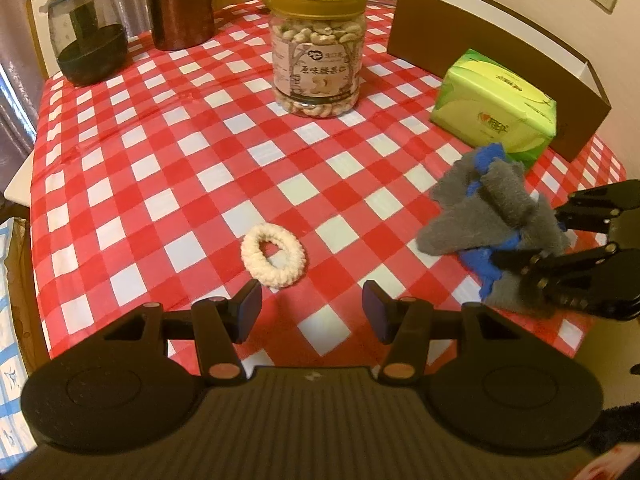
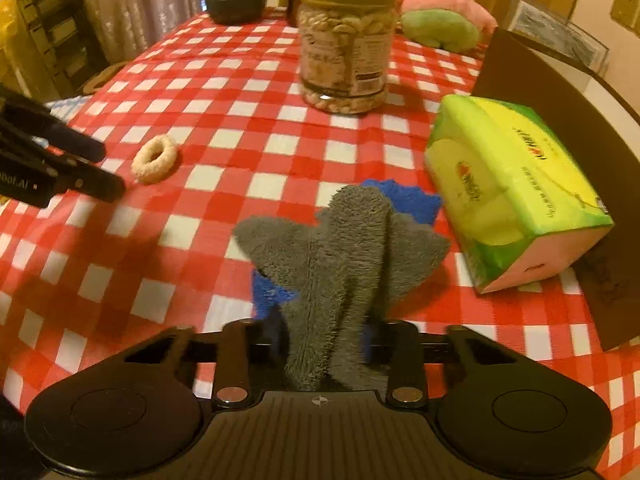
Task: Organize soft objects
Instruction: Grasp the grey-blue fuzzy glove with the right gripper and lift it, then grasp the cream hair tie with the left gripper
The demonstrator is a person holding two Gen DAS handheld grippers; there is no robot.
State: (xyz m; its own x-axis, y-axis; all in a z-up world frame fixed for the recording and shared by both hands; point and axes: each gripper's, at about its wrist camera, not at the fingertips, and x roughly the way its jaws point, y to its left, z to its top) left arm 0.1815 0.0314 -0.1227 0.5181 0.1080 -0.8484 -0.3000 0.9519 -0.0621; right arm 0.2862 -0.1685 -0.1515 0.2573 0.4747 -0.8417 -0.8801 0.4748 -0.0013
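Red-checked tablecloth point(image 1: 168, 152) covers the table. Nearest, the right gripper point(image 2: 320, 344) is clenched on a grey-and-blue cloth point(image 2: 340, 252), seemingly lifted. The left gripper point(image 1: 312, 312) hangs spread and empty, a cream scrunchie point(image 1: 274, 258) just beyond its fingertips. Farther off, the brown box point(image 1: 496, 56) waits; nothing looks sorted yet.

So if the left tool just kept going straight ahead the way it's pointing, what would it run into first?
Probably the cream scrunchie. The left tool is open, and the scrunchie lies on the checked tablecloth just ahead, slightly left of centre. Beyond it stands the cashew jar, though depth is hard to judge.
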